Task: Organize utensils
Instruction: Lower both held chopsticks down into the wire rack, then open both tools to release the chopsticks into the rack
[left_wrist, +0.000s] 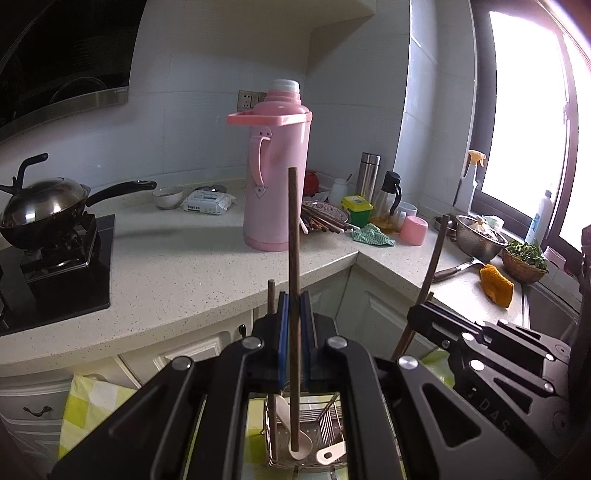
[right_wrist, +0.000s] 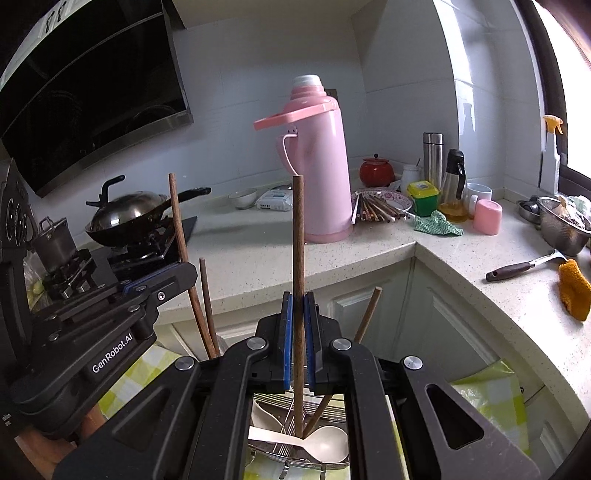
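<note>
Now, your left gripper was clamped on one dark brown wooden chopstick, and your right gripper was clamped on a second brown wooden chopstick. Each stick stood upright, its long axis vertical, its lower tip directly below the jaws inside the wire metal utensil basket. I counted two cream plastic spoons there and at least two loose chopsticks.

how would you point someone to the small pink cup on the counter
Start at the tall pink thermos on the speckled stone countertop, then go right past the plate of chopsticks. The small pink plastic cup lies beside the green checked cloth, the only short, handle-free pink thing there.
</note>
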